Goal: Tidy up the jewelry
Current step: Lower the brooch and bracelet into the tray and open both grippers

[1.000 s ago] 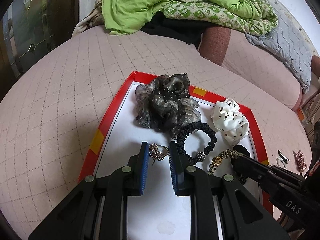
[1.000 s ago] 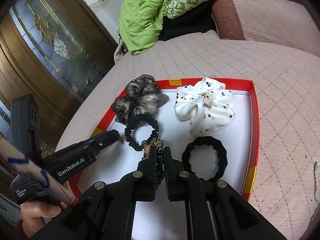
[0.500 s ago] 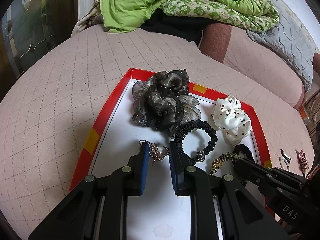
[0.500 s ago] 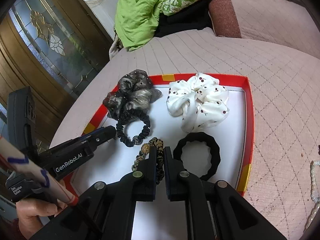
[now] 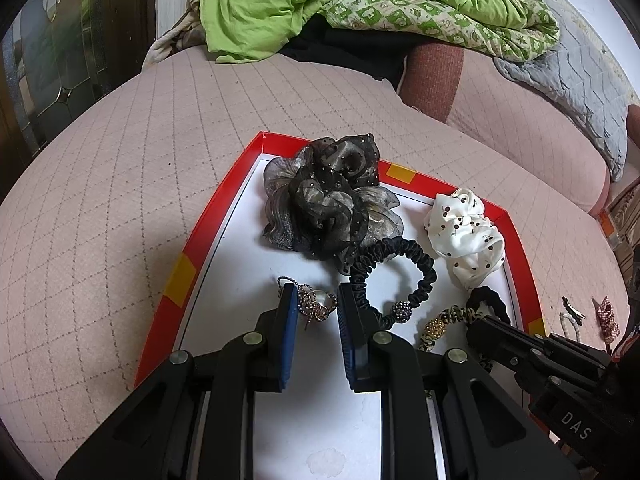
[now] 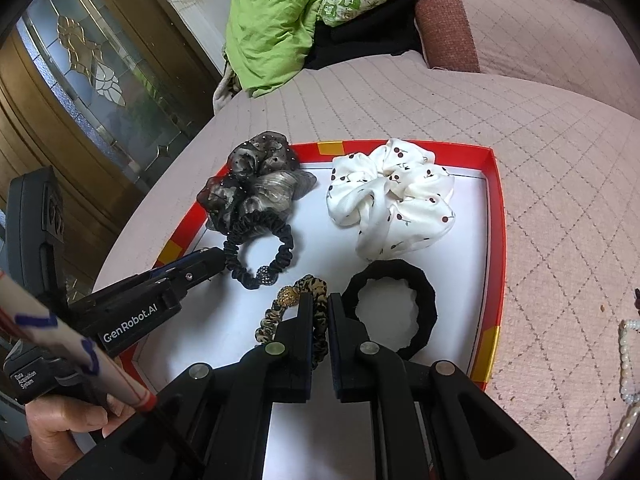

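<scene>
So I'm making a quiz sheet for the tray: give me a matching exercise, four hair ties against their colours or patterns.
Things:
1. ruffled organza scrunchie
2. cherry scrunchie
3. plain thick hair tie
4. hair tie in the right gripper

Looks:
A. leopard print with a gold bead
B. solid black
C. sheer grey-black with tiny studs
D. white with small dark red cherries

Pairs: 1-C, 2-D, 3-B, 4-A

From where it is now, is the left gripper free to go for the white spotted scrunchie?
Probably not yet. The left gripper already holds a small brooch between its pads, and the black hair tie lies between it and the white scrunchie. It would need to drop the brooch first.
</scene>
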`<state>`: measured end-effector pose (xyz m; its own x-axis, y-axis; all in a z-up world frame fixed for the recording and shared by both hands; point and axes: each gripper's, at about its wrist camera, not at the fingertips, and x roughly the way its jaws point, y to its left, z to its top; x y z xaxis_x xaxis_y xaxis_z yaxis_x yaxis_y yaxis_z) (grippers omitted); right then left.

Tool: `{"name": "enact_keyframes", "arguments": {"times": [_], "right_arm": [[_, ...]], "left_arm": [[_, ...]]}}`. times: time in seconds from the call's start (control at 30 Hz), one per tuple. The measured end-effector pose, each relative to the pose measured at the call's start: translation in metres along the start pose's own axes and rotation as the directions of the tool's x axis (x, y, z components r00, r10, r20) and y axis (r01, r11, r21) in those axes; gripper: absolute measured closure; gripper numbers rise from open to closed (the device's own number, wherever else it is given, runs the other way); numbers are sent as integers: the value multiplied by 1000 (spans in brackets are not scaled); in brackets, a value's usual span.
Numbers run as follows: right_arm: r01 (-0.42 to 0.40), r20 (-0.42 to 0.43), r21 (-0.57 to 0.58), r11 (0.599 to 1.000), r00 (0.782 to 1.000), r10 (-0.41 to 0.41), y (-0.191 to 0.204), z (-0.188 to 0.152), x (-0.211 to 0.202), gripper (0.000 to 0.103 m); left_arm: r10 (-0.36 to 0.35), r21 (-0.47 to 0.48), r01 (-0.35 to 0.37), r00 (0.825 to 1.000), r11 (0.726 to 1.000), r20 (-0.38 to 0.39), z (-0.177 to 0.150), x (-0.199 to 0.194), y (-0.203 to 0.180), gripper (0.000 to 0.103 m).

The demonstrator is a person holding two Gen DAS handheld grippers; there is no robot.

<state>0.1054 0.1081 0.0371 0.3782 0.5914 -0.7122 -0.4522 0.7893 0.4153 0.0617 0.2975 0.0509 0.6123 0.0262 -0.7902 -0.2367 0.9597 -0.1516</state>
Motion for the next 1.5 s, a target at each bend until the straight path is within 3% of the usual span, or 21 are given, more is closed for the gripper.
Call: {"name": "enact_keyframes", "arguments": {"times": [1.2,1.5], "right_arm": [[10,-8,-12,1000,1000,-10,3,0,-7,92],[5,-2,-12,1000,1000,-5,4,0,-9,85]], "left_arm": [[-10,-8,10,1000,1000,6,2,-5,1,84],[-4,-8,4,1000,1000,13,1,-6,2,77]]}}
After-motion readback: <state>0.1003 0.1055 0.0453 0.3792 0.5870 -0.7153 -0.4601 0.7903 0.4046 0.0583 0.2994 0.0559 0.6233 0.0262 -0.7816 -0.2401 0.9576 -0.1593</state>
